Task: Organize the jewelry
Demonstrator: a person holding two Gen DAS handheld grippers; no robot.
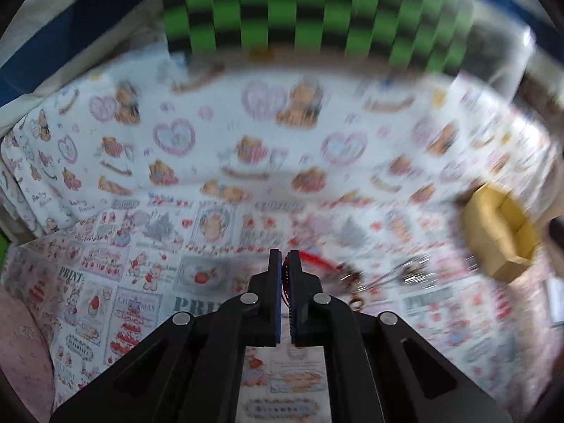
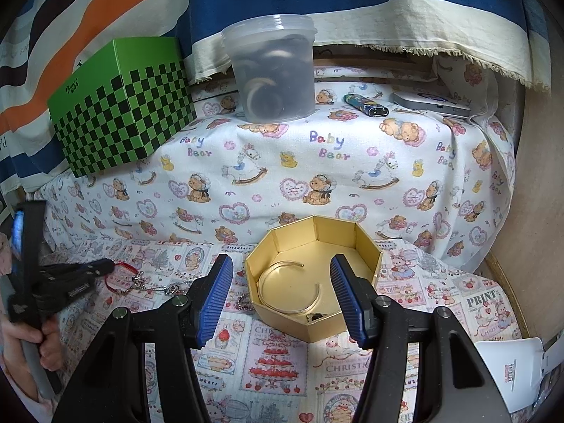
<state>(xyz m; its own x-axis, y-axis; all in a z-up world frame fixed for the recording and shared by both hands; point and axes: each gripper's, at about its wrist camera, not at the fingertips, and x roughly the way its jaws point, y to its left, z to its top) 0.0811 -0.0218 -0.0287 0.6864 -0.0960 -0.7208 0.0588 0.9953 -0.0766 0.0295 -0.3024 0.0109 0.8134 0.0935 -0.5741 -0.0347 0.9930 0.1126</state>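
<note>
A gold octagonal box (image 2: 366, 246) sits on the patterned cloth and holds a gold bangle (image 2: 292, 287) and a small dark piece. My right gripper (image 2: 282, 296) is open and empty, its blue pads on either side of the box's near part. My left gripper (image 1: 284, 264) is shut on a red cord bracelet (image 1: 313, 258) that trails to the right; it also shows at the left of the right wrist view (image 2: 105, 268). Silver chain jewelry (image 2: 155, 287) lies on the cloth beside it. The left wrist view is blurred; the gold box (image 1: 493, 229) shows at its right.
A green checkered box (image 2: 120, 105) stands at the back left on the raised cloth. A clear plastic tub (image 2: 275, 70) with dark items, a lighter (image 2: 366, 105) and a silver device (image 2: 430, 104) stand behind. A white card (image 2: 511, 370) lies at the right. A wooden wall (image 2: 535, 194) bounds the right side.
</note>
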